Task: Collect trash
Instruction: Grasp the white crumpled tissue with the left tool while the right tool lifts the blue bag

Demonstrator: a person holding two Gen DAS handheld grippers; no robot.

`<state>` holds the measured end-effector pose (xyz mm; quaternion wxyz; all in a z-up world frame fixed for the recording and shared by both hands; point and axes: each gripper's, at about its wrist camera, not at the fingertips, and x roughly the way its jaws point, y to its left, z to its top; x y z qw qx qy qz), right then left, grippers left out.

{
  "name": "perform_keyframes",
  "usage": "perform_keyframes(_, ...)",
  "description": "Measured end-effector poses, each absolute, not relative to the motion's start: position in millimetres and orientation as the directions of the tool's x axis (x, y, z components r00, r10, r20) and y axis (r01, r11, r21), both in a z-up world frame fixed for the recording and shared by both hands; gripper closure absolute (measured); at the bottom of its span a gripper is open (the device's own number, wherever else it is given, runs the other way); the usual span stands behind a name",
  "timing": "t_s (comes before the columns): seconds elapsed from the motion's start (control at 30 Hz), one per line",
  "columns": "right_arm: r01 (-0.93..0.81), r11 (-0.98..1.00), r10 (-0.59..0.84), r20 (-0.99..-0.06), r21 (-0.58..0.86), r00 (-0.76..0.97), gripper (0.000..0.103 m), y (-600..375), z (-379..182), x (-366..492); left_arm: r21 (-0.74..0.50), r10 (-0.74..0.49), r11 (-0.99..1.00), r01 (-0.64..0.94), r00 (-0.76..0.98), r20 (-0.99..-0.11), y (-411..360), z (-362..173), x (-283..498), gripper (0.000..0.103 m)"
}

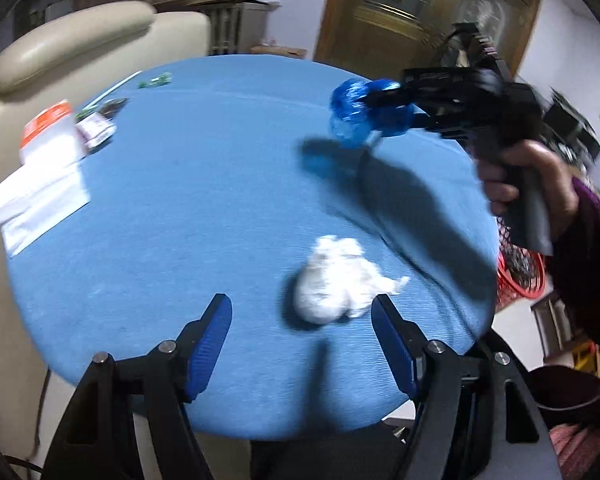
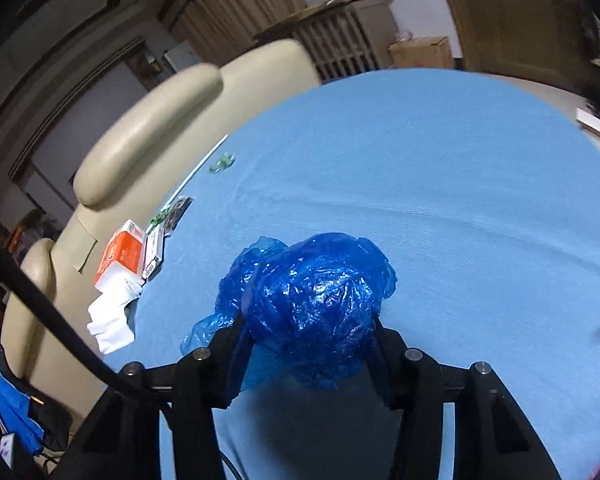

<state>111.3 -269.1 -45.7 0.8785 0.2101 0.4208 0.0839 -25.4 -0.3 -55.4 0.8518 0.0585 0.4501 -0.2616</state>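
Observation:
A crumpled white tissue wad point(image 1: 336, 280) lies on the round blue table point(image 1: 204, 184). My left gripper point(image 1: 302, 328) is open just in front of it, its blue pads to either side and a little short of it. My right gripper point(image 1: 374, 106) is shut on a crumpled blue plastic bag point(image 1: 354, 114) and holds it above the table at the far right. In the right wrist view the blue bag point(image 2: 316, 304) bulges between the fingers of the right gripper point(image 2: 308, 340), over the blue table point(image 2: 460, 208).
At the table's left edge lie an orange and white tissue pack point(image 1: 46, 148), a small dark packet point(image 1: 98, 124), a white stick point(image 1: 114, 88) and green scraps point(image 1: 156, 79). A cream armchair point(image 1: 72, 44) stands behind. A red basket point(image 1: 520, 280) sits beyond the right edge.

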Motion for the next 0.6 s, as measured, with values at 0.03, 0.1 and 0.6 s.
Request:
perform_keyframes(0.03, 0.038, 0.896, 0.319, -0.7, 0.443, 0.639, 0.049, -279.7, -41.9, 96.6, -0.131, -0.393, 0.851, 0.509, 0.45, -0.802, -7.1, -56.8, -24.7, 0.03)
perform_keyframes(0.1, 0.048, 0.896, 0.307, -0.693, 0.442, 0.653, 0.049, -294.0, -36.9, 71.7, -0.127, -0.401, 0.837, 0.532, 0.44, -0.804, -18.9, -57.7, -22.5, 0.03)
perform_keyframes(0.6, 0.144, 0.888, 0.204, -0.655, 0.436, 0.728, 0.049, -360.9, -25.0, -94.3, -0.192, -0.401, 0.863, 0.467, 0.403, -0.822, -32.6, -79.1, 1.3, 0.063)
